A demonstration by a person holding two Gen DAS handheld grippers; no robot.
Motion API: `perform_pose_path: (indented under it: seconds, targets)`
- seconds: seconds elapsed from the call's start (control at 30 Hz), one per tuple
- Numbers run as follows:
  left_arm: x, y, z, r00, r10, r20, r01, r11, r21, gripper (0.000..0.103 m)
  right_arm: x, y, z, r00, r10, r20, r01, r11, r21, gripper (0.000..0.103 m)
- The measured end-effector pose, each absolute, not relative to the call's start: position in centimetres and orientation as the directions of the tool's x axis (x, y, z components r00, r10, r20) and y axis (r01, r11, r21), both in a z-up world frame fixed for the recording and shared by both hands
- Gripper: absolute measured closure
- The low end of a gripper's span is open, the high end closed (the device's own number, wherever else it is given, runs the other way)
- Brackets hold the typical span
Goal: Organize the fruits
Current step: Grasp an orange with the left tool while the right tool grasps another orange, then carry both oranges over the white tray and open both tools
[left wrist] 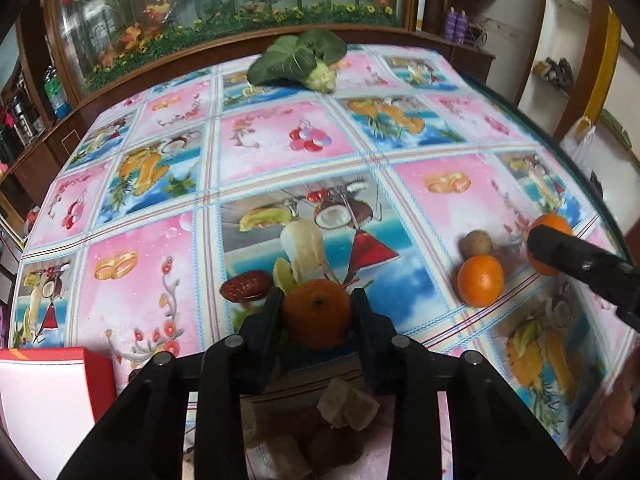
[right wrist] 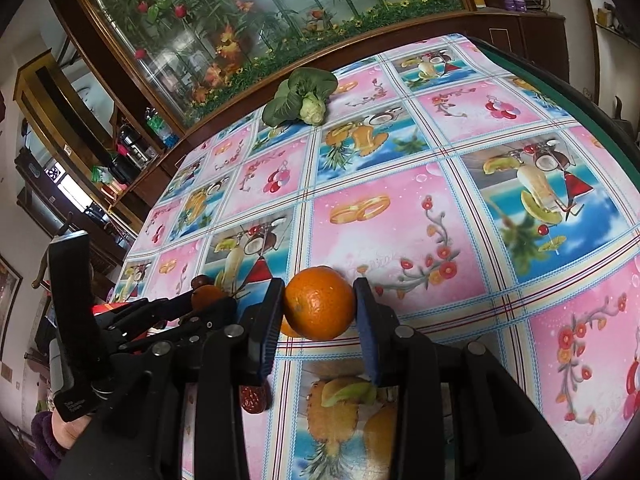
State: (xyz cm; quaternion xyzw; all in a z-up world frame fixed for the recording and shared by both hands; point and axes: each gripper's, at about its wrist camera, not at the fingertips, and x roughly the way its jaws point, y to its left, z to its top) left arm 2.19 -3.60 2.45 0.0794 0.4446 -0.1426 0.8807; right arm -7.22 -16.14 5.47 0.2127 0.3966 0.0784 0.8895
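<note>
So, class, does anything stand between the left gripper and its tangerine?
Nothing visible: the tangerine sits between the left gripper's fingers. The date lies off to its left.

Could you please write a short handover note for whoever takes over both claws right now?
Left claw: shut on a tangerine, over the table.
Right claw: shut on an orange.
A second orange and a small brown fruit lie together on the right; a red date lies by the left claw.
Done: two fruits gripped.
Left: place both, then gather the rest.
</note>
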Motion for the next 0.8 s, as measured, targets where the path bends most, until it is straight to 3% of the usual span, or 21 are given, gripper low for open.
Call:
perform_pose_path:
  seconds: [0.23, 0.47, 0.8]
  targets:
    - [-1.0, -1.0, 6.3, 0.655, -0.199, -0.729, 0.271, 0.962, -0.019, 0.069, -7.3, -16.4, 5.8, 0.699, 0.279, -0.659, 0.028, 0.91, 0.415, 0.066]
    - [-5.5, 4.8, 9.4, 0.749, -0.107, -0.653, 0.152, 0.988, 0.013, 0.069, -7.4, -17.1, 5.8, 0.716, 0.25, -0.652, 0.059, 0.909, 0.413, 0.066]
    - [-9.3, 12.2, 7.6, 0.744, 0.049, -0.667, -0.03, 0.999, 0.04, 0.07, -7.9, -15.0, 6.5, 0.735, 0.272, -0.622, -0.016, 0.923, 0.384, 0.066]
